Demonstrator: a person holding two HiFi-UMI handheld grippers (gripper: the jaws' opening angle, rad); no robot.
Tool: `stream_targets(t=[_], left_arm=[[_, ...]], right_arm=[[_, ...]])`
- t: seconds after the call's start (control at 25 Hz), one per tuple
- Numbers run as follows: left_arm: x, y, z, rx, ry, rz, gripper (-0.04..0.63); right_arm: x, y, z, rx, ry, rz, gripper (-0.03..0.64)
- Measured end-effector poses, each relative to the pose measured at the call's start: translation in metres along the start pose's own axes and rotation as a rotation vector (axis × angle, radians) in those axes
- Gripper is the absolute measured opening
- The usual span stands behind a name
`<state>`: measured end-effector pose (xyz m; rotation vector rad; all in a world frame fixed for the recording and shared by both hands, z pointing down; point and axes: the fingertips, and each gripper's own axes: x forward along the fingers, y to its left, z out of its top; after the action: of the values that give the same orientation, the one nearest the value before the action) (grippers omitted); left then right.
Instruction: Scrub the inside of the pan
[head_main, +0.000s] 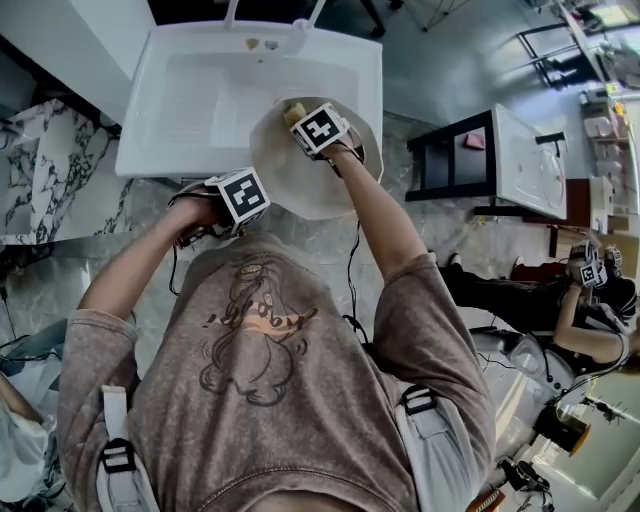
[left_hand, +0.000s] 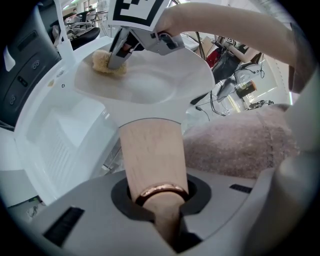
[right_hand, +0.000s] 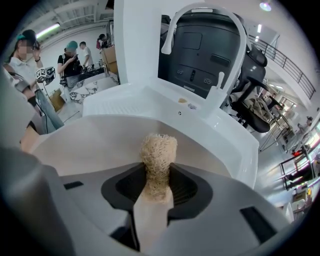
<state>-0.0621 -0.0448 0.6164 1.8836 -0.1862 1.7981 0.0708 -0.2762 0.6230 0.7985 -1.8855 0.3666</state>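
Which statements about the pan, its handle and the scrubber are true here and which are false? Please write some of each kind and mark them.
1. The left gripper is shut on the wooden handle of the pan. True.
2. The right gripper is empty. False: it is shut on a beige scrubber.
3. The scrubber is inside the pan. True.
4. The inside of the pan is black. False: it is white.

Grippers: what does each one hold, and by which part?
The left gripper holds the pan by its wooden handle. The right gripper holds the scrubber by its lower end; the top sticks out.
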Motion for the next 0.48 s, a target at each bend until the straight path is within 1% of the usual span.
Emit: stream_targets(t=[0.32,0.4,0.48], left_arm=[[0.001,0.0,0.001,0.0,-0.001,-0.001,0.067],[0.0,-0.001,0.003,-0.001,-0.002,0.001,0.067],[-0.002,-0.001,0.002,-0.006,-0.002,0.005,0.067]], right_arm=[[-0.013,-0.039,-0.026,0.049,0.015,-0.082,0.15],[-0.017,-0.044,-0.032,0.058,0.017,-0.076,0.15],[-0.019,-0.044,-0.035,0.066,0.015,-0.05,0.15]])
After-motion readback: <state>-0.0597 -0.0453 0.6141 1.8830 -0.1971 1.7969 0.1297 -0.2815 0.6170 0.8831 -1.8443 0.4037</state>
